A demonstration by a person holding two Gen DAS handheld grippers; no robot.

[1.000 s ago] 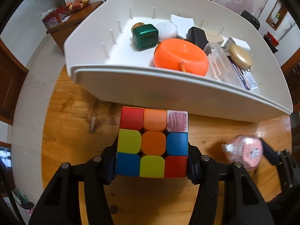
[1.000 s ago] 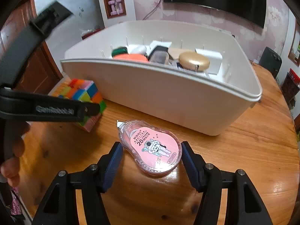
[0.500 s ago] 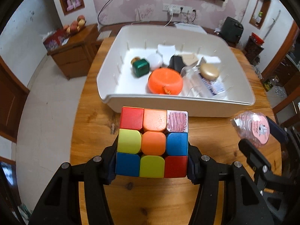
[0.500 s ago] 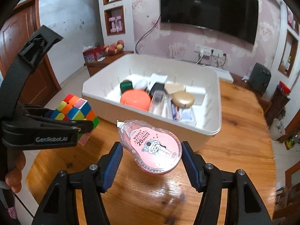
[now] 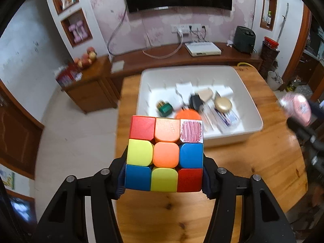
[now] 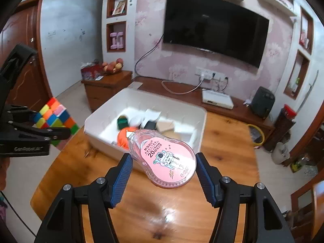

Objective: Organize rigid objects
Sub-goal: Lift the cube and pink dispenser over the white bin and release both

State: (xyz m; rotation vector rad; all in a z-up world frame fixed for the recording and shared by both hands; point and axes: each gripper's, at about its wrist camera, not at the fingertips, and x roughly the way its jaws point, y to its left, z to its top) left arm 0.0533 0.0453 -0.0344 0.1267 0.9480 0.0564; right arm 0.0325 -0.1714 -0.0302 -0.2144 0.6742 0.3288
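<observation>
Cube [image 5: 164,154] clamped in left tool [image 5: 163,179], fingers tight on both side faces, held in air above wooden bench [image 5: 253,162], short of white bin [image 5: 251,101]. Glossy rounded stickers, one white tile scribbled pink. Left view only: gold disc [image 5: 222,103] and green box [image 5: 165,108] in bin, both blurred. Right view only: correction tape [image 6: 165,158] label, pink with astronaut, clear teardrop plastic shell. Right tool [image 6: 163,179]: left blue ribbed pad [image 6: 121,180] apart from shell, right pad touching rim; can't tell if gripped. Tape up off bench, nose overlapping bin's near wall [image 6: 105,141]. Orange round lid [image 6: 122,137] partly hidden behind tape. Bench varnished, knotty, glare spots.
</observation>
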